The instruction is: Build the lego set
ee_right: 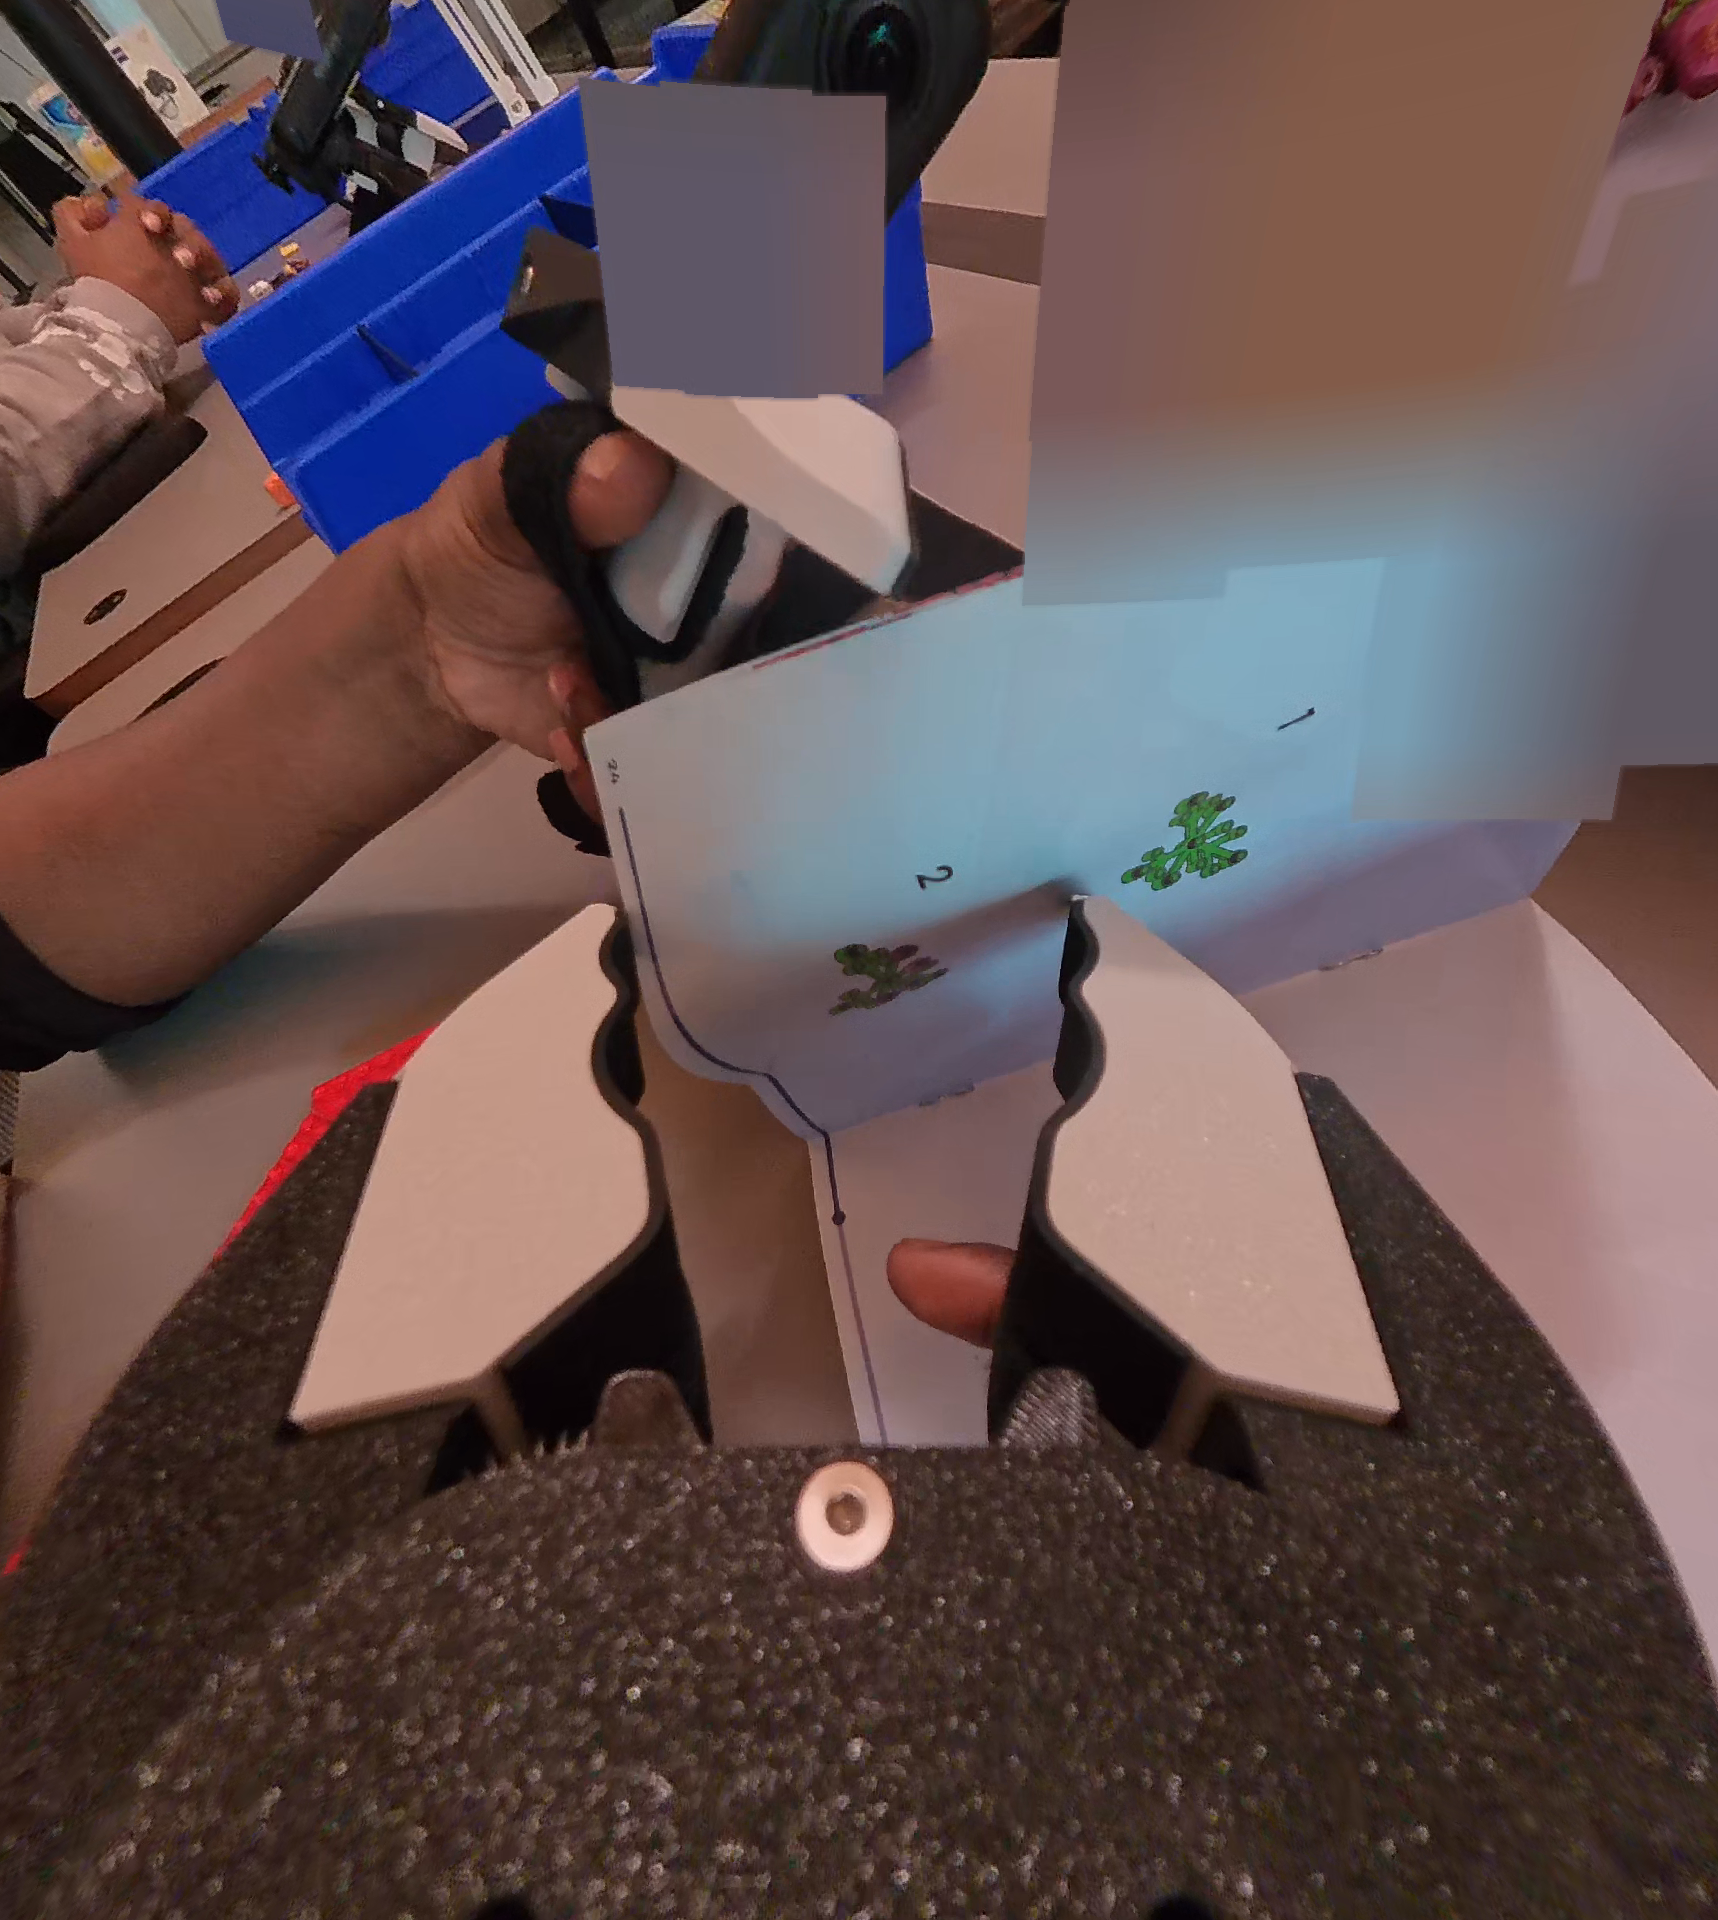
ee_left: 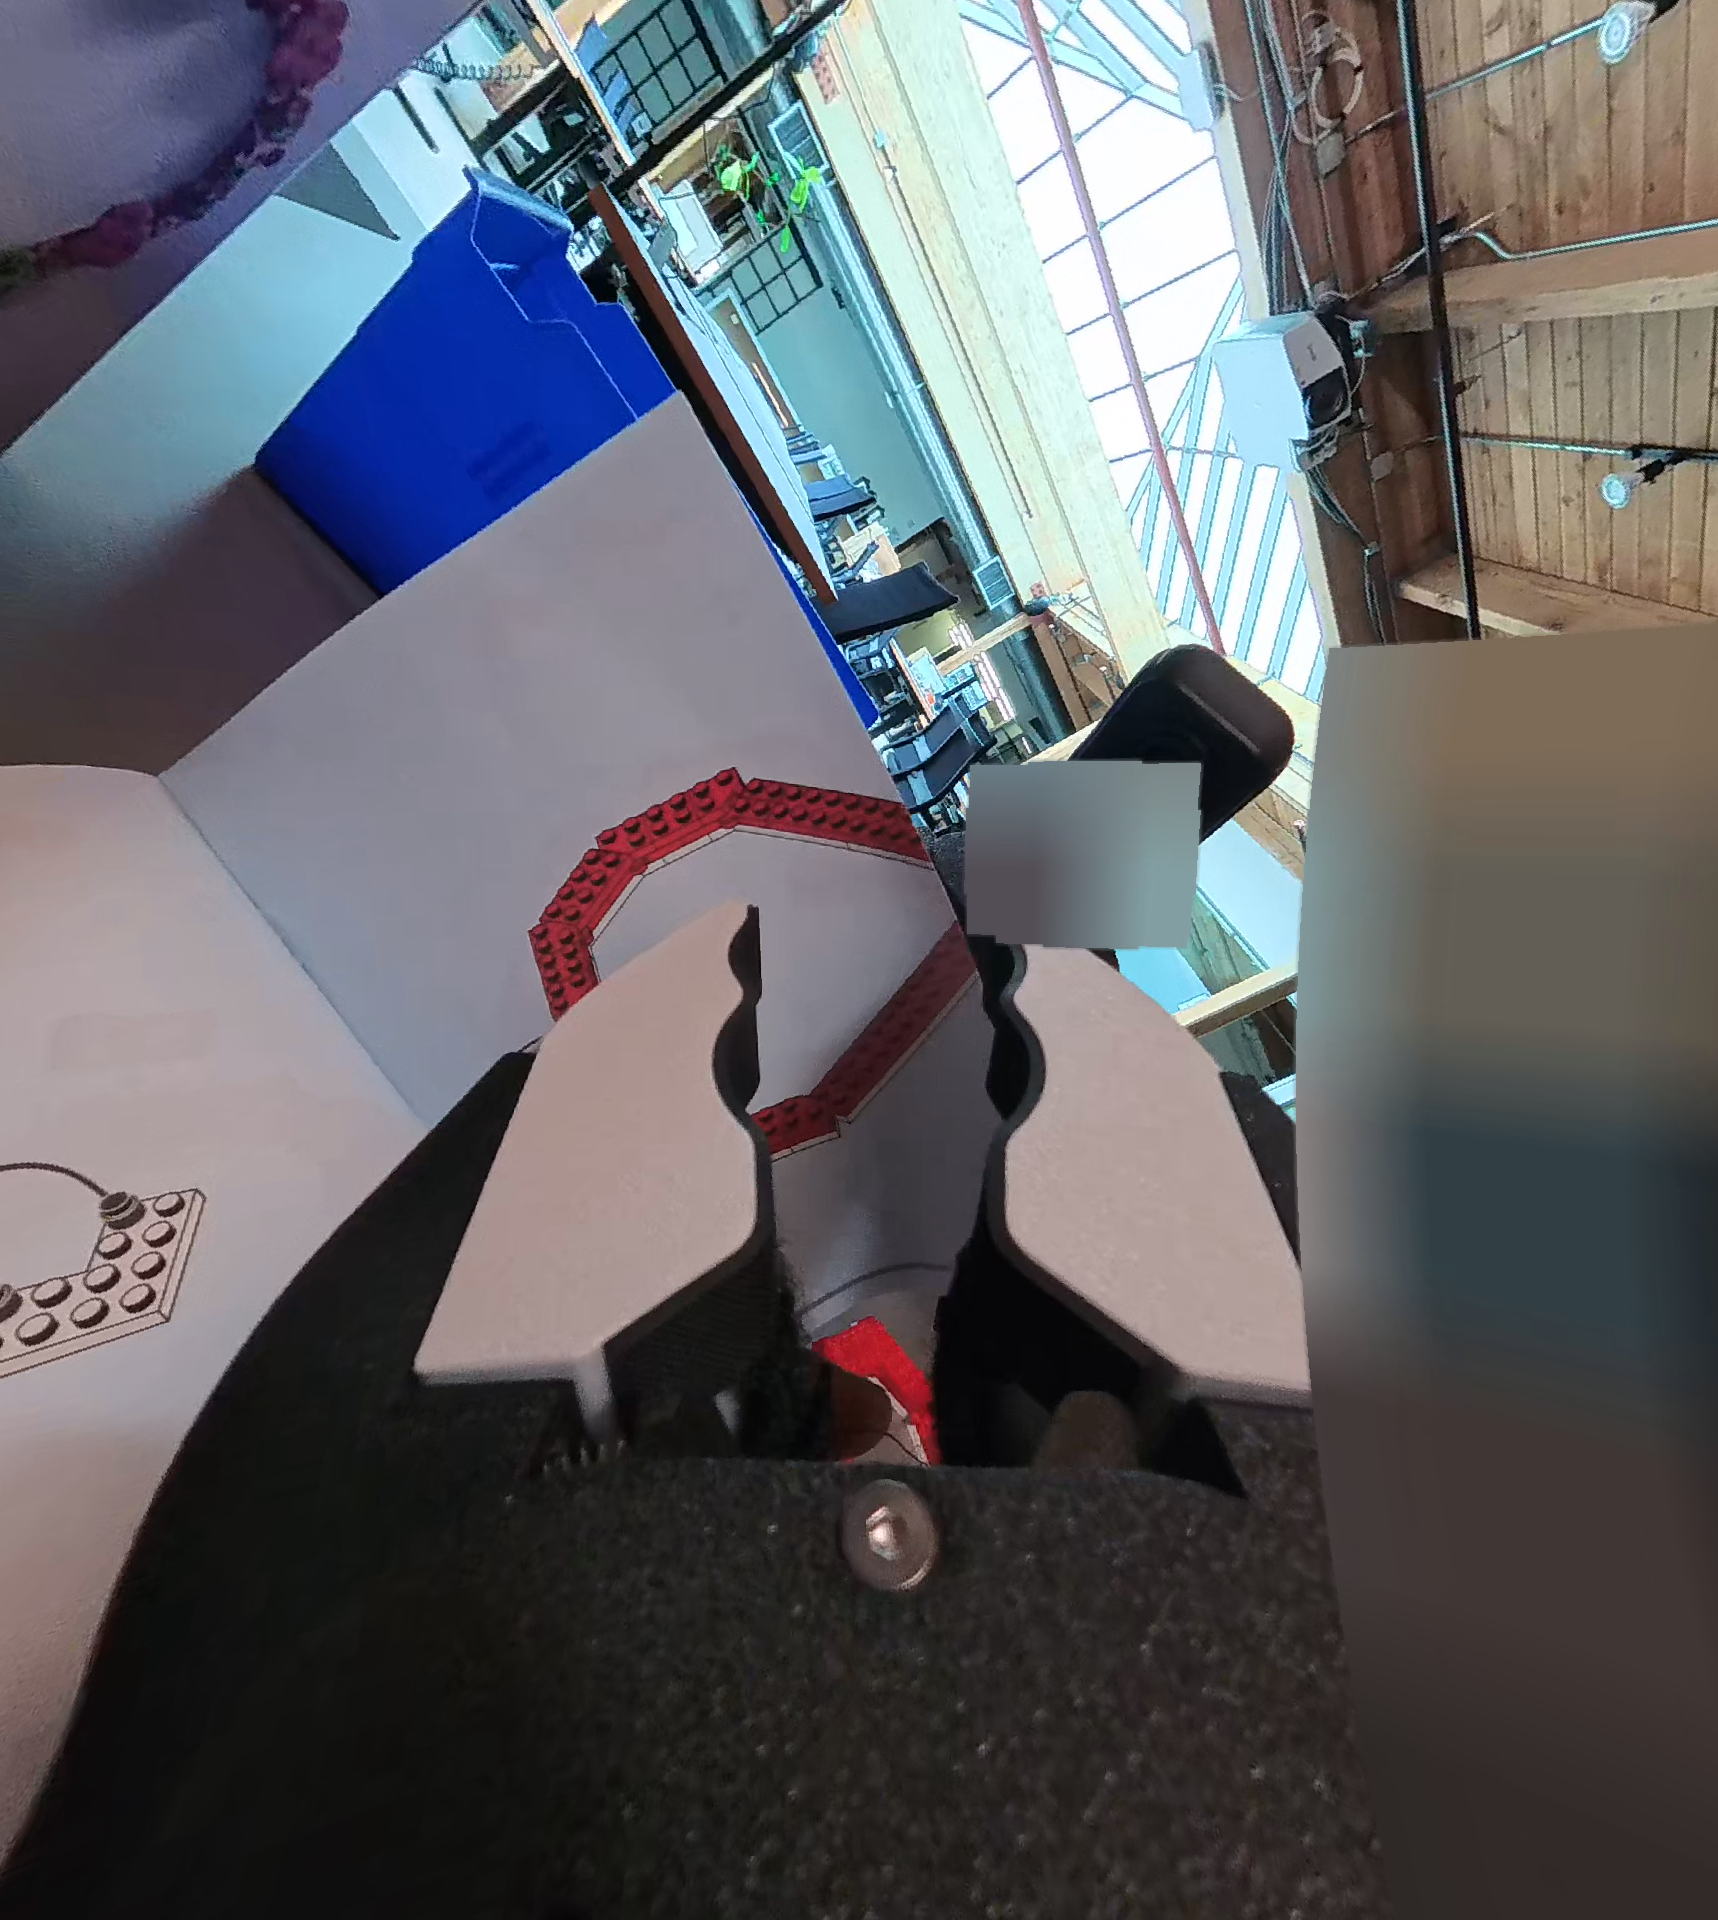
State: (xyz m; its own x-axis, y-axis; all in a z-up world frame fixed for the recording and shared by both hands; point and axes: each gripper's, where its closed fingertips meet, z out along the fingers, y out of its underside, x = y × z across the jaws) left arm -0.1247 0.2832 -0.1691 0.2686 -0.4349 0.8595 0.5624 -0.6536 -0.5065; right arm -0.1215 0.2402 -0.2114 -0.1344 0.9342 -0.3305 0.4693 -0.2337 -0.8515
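Note:
The instruction booklet lies open, and one page is lifted upright. In the left wrist view that page shows a printed red brick ring. My left gripper is open, and the page's free edge runs between its jaws. In the right wrist view the left gripper sits at the top edge of the lifted page, held by a hand. My right gripper is open wide, with the lower part of the page between its jaws but not pinched. A red Lego piece shows left of the right gripper.
Blue bins stand on the table behind the booklet, and one shows in the left wrist view. Another person's hands rest at the far left. A fingertip shows between the right gripper's jaws. A flower wreath lies beyond the booklet. Left tips to right tips: about 6 cm.

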